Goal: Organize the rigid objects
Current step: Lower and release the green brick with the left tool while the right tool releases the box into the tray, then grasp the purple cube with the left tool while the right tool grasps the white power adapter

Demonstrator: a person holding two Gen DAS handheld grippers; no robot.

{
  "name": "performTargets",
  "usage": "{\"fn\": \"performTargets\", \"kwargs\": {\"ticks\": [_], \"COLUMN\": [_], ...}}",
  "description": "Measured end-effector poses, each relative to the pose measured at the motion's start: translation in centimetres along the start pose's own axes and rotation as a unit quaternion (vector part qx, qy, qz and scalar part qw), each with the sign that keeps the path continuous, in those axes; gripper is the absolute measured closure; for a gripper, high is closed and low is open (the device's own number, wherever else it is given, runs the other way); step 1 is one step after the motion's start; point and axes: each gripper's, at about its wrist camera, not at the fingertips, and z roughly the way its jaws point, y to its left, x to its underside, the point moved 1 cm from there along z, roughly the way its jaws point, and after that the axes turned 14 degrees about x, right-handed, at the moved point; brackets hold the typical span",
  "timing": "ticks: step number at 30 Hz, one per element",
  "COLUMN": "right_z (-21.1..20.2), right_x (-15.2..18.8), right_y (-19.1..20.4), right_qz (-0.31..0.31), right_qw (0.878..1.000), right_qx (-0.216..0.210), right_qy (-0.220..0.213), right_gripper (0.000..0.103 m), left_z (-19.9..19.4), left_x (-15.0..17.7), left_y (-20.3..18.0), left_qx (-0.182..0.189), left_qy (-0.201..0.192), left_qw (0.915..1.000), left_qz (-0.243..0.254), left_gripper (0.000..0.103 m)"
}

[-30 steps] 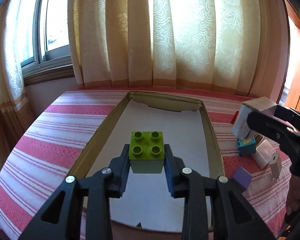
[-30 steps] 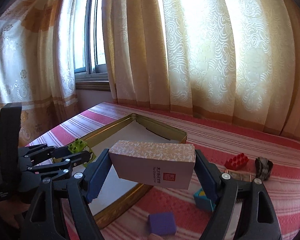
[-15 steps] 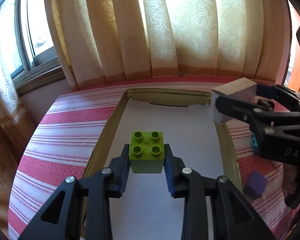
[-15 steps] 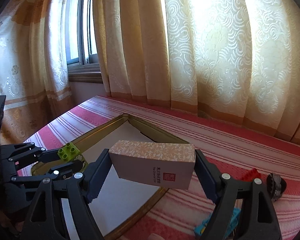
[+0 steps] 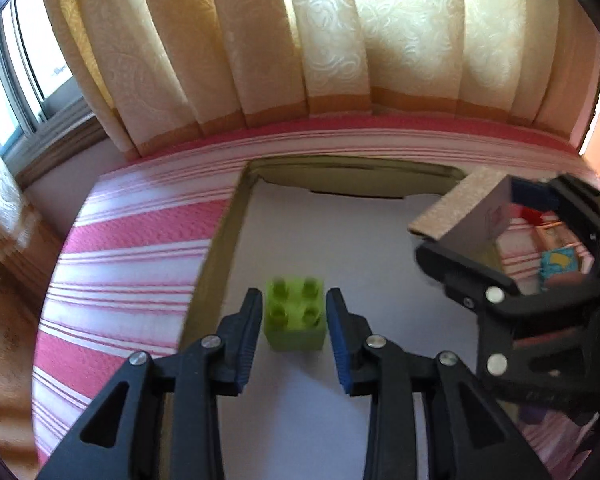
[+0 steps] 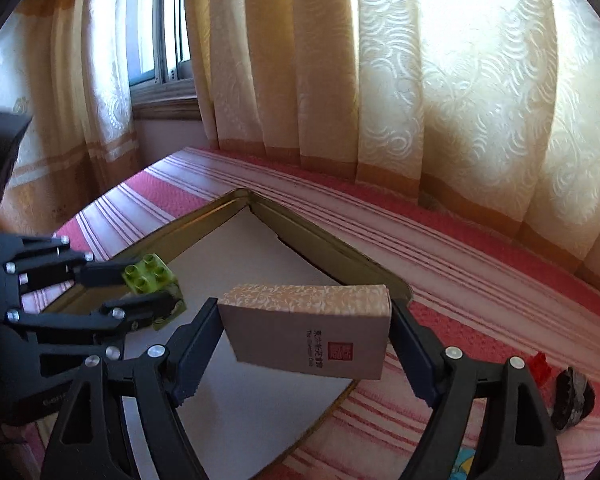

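A lime green four-stud brick [image 5: 295, 318] sits between the blue pads of my left gripper [image 5: 295, 300], over the white-lined floor of a gold tin tray [image 5: 216, 256]. The jaws are opening, and a narrow gap shows on each side of the brick. In the right wrist view the same brick [image 6: 150, 274] hangs between the left gripper's fingers [image 6: 148, 286] near the tray's left rim. My right gripper [image 6: 304, 308] is shut on a beige patterned box [image 6: 312, 336] with a red seal, held above the tray's [image 6: 332, 244] right side. The box [image 5: 448, 208] also shows at the right of the left wrist view.
The tray lies on a red and white striped cloth [image 5: 132, 264]. To its right lie a red brick [image 6: 540, 366], a dark lumpy object [image 6: 572, 398] and a teal and yellow piece [image 5: 560, 264]. Cream curtains and a window stand behind the table's far edge.
The left jaws have parted from the green brick, which they gripped before. Both grippers have moved in over the tray, and the right one with the box has come closer to the left.
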Motion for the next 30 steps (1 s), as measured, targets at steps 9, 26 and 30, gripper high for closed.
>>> {"fn": "performTargets", "kwargs": {"ticks": [9,26,30], "right_z": [-3.0,-10.7,-12.9], "right_x": [0.7,6.6,11.3], "right_y": [-2.5,-10.4,-13.4], "right_qz": [0.022,0.084,0.118], "right_qw": [1.000,0.994,0.987], "right_qx": [-0.004,0.055,0.106], "right_qy": [-0.017,-0.035,-0.032], "right_gripper": [0.010,0.001,0.001], "left_z": [-4.0,-8.8,-8.4], "left_x": [1.1,7.9,9.8], "left_y": [-0.6,-10.1,-14.6], "left_qx": [-0.005,0.047,0.089], "left_qy": [-0.079,-0.162,-0.154], "left_qw": [0.9968,0.9852,0.9824], "left_qz": [-0.011,0.030,0.056], "left_gripper": [0.017,0.002,0.002]}}
